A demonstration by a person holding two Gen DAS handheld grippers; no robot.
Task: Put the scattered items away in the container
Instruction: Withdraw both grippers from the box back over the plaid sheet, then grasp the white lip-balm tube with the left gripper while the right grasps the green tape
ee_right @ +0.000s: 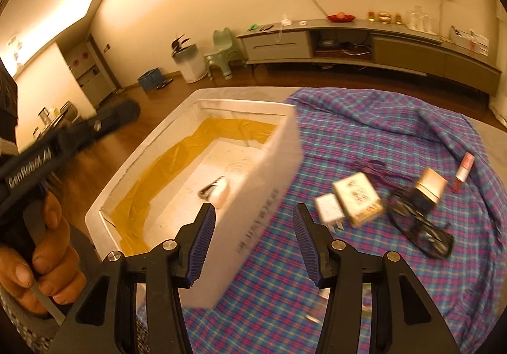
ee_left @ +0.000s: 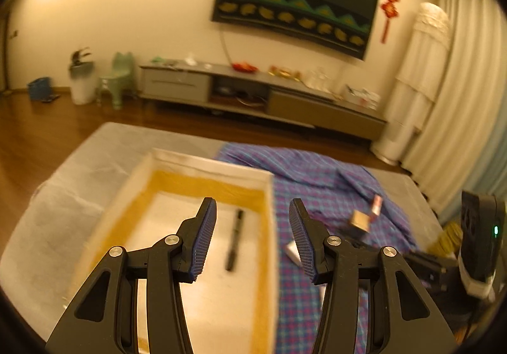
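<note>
A white foam box with a yellow lining stands on the table, and a black pen lies on its floor. My left gripper hovers open over the box with nothing between its fingers. In the right wrist view the box's near wall is below my open, empty right gripper. A pinkish white item rests inside. On the plaid cloth to the right lie a white charger, a cream box, a gold-topped box, a red tube, black glasses and a purple cord.
A hand grips the left tool's handle at the left edge of the right wrist view. Beyond the table are a wooden floor, a long TV cabinet, a green stool and a white bin.
</note>
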